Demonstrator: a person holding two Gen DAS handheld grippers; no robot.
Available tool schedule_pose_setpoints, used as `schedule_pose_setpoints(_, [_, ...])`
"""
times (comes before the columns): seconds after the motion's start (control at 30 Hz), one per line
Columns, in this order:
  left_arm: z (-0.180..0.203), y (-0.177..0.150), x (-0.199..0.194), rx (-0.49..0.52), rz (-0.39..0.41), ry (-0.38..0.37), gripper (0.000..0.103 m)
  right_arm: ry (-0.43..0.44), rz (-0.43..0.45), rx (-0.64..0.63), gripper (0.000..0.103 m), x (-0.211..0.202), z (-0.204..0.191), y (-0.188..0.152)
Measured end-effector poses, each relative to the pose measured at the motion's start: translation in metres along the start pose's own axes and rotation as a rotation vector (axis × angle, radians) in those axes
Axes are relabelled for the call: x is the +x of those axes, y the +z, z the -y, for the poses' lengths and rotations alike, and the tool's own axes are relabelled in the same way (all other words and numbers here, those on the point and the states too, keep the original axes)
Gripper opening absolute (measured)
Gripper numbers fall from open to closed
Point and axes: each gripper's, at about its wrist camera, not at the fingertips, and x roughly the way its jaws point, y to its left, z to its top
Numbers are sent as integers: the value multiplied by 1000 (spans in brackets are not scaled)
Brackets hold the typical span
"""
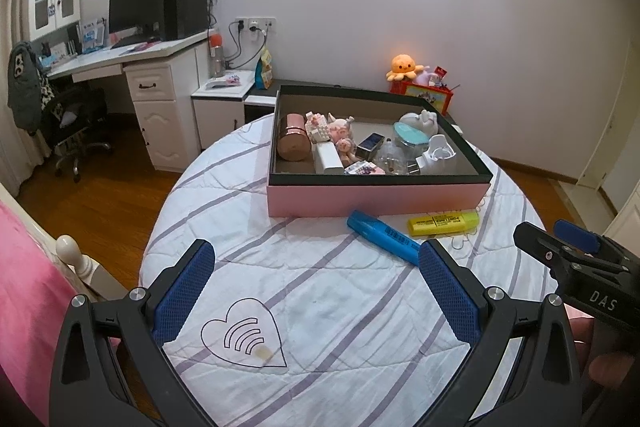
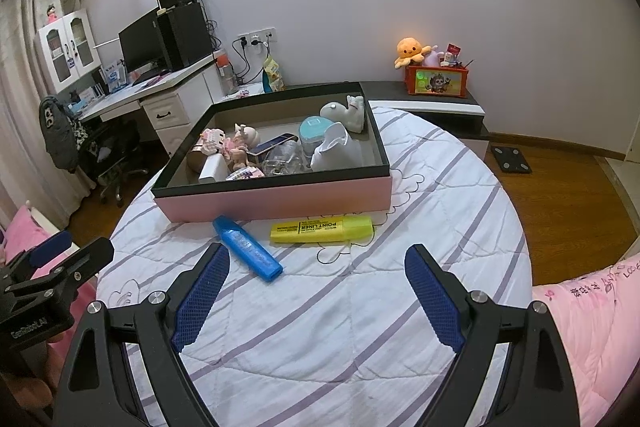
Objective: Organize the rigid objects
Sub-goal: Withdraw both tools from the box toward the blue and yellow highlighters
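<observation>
Presently: two marker pens lie loose outside the pink storage box, both grippers spread wide and empty.

The blue plastic highlighter (image 2: 247, 249) lies slantwise and the yellow plastic highlighter (image 2: 322, 228), printed "POINT LINER", lies roughly parallel to the box front; both rest on the white quilt with lilac stripes (image 2: 360, 307) just beside the front wall of the shallow pink cardboard box with black rim (image 2: 280, 201), the yellow one to the blue one's right. The box is crowded with small figurines, jars and a white charger. Bare quilt lies open before the box; wooden floor (image 2: 568, 211) beyond its right. The right gripper (image 2: 318, 291) stands wide open, holding nothing, the blue highlighter just ahead of its left finger. The left gripper (image 1: 316, 291) is likewise wide open and empty, the blue highlighter's end just beside its right fingertip.
</observation>
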Motion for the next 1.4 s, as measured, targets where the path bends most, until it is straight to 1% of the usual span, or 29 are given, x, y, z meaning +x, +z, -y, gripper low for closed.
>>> schedule_pose_setpoints(0.2, [1,-3,9,0,-17,-3,103,-2,-34,-3,91,16,4,0])
schedule_pose_setpoints(0.4, [0,-5,25,1,-51,-3,103,0,-89,-22,91,45,5,0])
schedule_pose_setpoints(0.57, [2,-5,43,-7,-87,-10,103,-17,-130,-23,91,68,19,4])
schedule_pose_setpoints(0.7, [13,-7,59,1,-116,-21,103,-30,-156,-1,91,83,37,5])
schedule_pose_setpoints(0.83, [35,-8,80,17,-149,-37,103,-34,-169,14,91,90,53,4])
schedule_pose_setpoints(1.03, [68,-10,108,51,-182,-19,103,-11,-191,0,91,99,65,1])
schedule_pose_setpoints(1.13, [75,-12,122,49,-203,-7,103,10,-193,-11,91,103,69,2])
schedule_pose_setpoints(1.23, [72,-16,138,48,-238,22,103,9,-197,-22,91,108,73,4])
schedule_pose_setpoints(1.27, [67,-17,138,22,-240,-7,103,24,-198,-21,91,109,74,4])
schedule_pose_setpoints(1.3, [62,-17,138,8,-238,-9,103,33,-195,-23,91,109,75,5])
schedule_pose_setpoints(1.4, [50,-16,133,15,-223,5,101,43,-199,-46,91,112,73,5])
